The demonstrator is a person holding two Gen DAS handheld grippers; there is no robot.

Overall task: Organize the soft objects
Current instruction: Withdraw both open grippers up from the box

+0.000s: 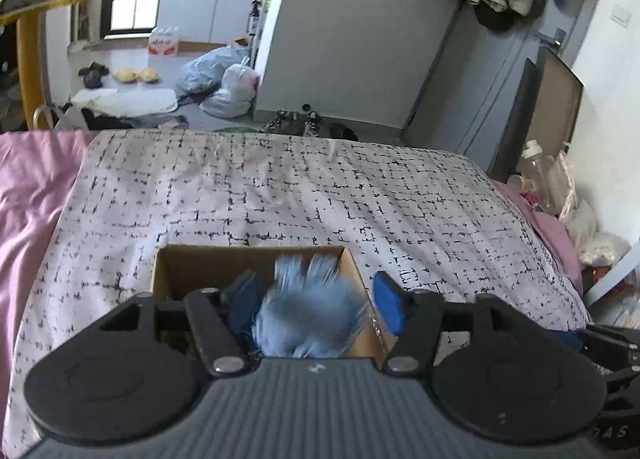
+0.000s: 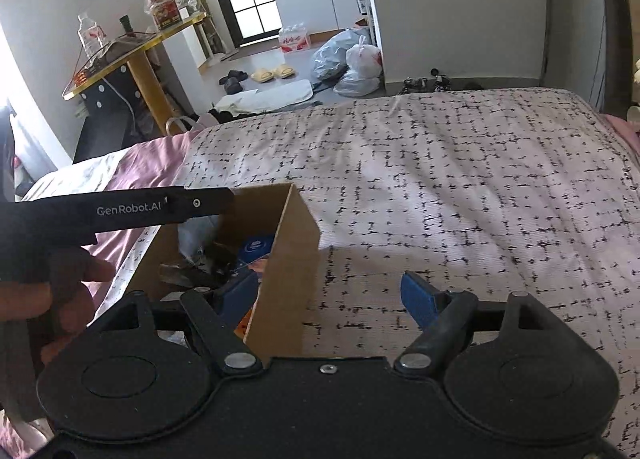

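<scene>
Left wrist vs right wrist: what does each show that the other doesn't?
Left wrist only: a blue fluffy soft toy, blurred, between the open fingers of the left hand-held gripper, over the cardboard box.

Right wrist only: the right hand-held gripper, open and empty, straddling the box wall, and a blue-lidded item in the box.

Both: the box on the black-and-white patterned bedspread.

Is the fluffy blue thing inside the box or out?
Inside: the fluffy blue thing sits within the cardboard box walls, between the open left gripper fingers.

Fluffy blue plush, motion-blurred, in open cardboard box on bed; other items in box w/ it.
</scene>
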